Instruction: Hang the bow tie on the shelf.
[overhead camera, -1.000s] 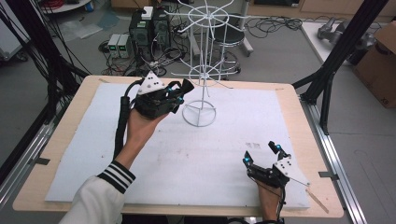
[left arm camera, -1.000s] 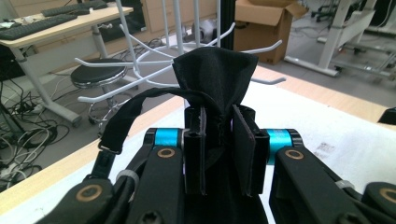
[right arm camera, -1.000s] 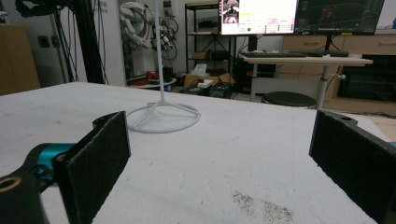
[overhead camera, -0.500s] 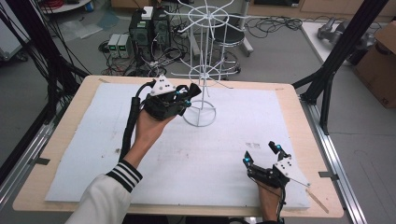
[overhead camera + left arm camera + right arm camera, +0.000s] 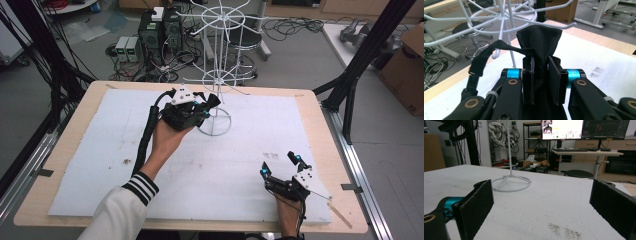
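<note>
Two grippers: left gripper (image 5: 204,107) clenches black cloth (image 5: 539,41) beside wire rack (image 5: 216,80); right gripper (image 5: 280,164) released.

wire rack (image 5: 216,75) stands at the mat's (image 5: 100,150) far edge, centre.

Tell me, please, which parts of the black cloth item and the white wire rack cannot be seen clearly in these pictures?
- Black cloth item: left gripper view, lower part hidden behind the left gripper; high view, too small to tell its kind.
- White wire rack: top cut off by the upper edge in the high view; right gripper view shows base and pole.
</note>
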{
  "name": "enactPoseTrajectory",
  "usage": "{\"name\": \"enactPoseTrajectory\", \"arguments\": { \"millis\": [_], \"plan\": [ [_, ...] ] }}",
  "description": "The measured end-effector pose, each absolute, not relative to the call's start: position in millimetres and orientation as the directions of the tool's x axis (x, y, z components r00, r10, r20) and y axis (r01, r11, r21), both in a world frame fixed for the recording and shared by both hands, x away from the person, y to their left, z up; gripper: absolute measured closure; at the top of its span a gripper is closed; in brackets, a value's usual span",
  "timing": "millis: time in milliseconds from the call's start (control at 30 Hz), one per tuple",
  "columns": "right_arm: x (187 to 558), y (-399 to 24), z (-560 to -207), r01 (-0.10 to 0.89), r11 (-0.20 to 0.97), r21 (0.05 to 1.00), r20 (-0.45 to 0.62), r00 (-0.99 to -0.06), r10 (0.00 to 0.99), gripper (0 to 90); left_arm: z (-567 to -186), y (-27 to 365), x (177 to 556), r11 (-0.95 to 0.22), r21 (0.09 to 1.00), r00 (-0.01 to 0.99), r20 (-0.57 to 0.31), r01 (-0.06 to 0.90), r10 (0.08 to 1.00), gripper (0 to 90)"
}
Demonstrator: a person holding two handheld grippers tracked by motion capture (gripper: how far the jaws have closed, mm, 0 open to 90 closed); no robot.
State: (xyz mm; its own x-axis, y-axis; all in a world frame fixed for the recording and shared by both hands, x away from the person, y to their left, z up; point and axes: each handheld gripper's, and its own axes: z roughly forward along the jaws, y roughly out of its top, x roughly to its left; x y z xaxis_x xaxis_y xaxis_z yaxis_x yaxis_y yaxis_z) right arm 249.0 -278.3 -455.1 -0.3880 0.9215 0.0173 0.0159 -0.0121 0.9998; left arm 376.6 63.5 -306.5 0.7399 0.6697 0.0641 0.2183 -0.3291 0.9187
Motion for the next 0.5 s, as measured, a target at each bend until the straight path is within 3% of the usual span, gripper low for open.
{"name": "enactPoseTrajectory", "arguments": {
  "millis": [233, 367, 400, 433, 500],
  "plan": [
    [249, -278, -455, 0.016, -0.014, 1.000, 0.020, -0.388, 0.921, 4.2, -314, 61, 377, -0.319, 0.920, 0.730, 0.056, 0.227, 0.681, 74.5],
    [249, -278, -455, 0.015, -0.018, 1.000, 0.022, -0.390, 0.921, 4.2, -323, 66, 378, -0.300, 0.917, 0.713, 0.026, 0.262, 0.700, 69.7],
    [249, -278, -455, 0.015, -0.016, 1.000, 0.021, -0.389, 0.921, 4.2, -325, 67, 377, -0.297, 0.916, 0.707, 0.021, 0.270, 0.707, 64.2],
    [249, -278, -455, 0.020, -0.012, 1.000, 0.019, -0.389, 0.921, 4.2, -327, 72, 376, -0.281, 0.922, 0.701, 0.014, 0.267, 0.713, 49.4],
    [249, -278, -455, 0.019, -0.012, 1.000, 0.018, -0.388, 0.921, 4.2, -328, 74, 375, -0.275, 0.925, 0.703, 0.012, 0.261, 0.711, 44.2]
  ]
}}
